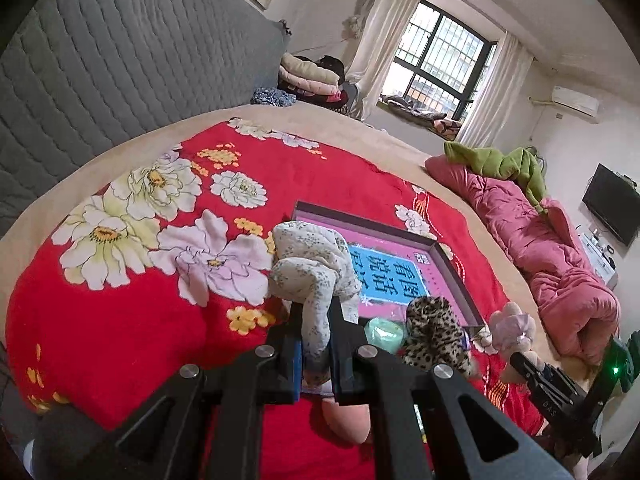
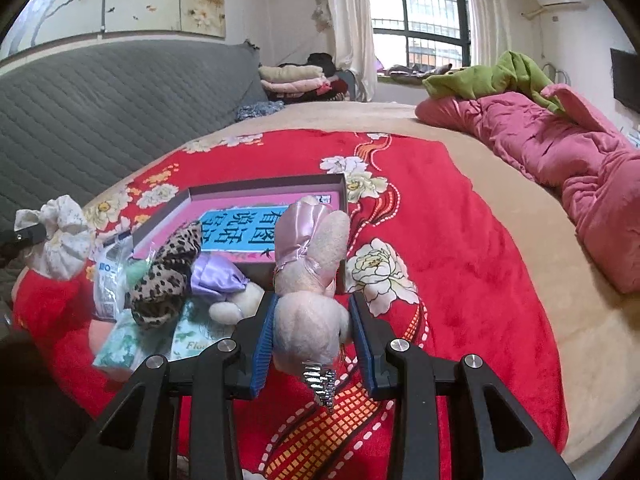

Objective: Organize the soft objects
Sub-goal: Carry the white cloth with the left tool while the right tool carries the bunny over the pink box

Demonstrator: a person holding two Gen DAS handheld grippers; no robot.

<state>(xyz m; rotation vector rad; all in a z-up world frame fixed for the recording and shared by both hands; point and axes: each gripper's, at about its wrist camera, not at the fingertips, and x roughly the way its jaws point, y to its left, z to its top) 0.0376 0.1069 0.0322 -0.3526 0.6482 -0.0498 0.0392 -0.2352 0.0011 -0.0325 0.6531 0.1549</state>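
- Left wrist view: the left hand-held gripper (image 1: 316,332) is squeezed tight on a soft, pale cloth scrunchie with tiny grey flowers (image 1: 312,272). The scrunchie sticks up between the two black fingers, above the bed.
- Under it lies a red blanket with big white and pink flowers (image 1: 132,216), spread over the bed.
- A flat open box with a dark rim and a pink and blue inside (image 1: 448,268) lies on the blanket, just behind the scrunchie.
- A fuzzy leopard-spot scrunchie (image 1: 434,332) sits at the near edge of the box.
- At the right, the right hand-held gripper (image 1: 520,356) holds a small pinkish plush toy (image 1: 514,324).
- Right wrist view: the right hand-held gripper (image 2: 312,328) has its blue pads pressed on the sides of the plush bunny in a shiny pink dress (image 2: 312,264). A small silver chain hangs from the toy.
- The bunny is in front of the near wall of the box (image 2: 240,194).
- The leopard-spot scrunchie (image 2: 168,280) lies to the left, next to a second plush toy in a shiny purple dress (image 2: 220,280).
- Far left, the pale scrunchie (image 2: 60,236) is held up off the blanket (image 2: 460,240).
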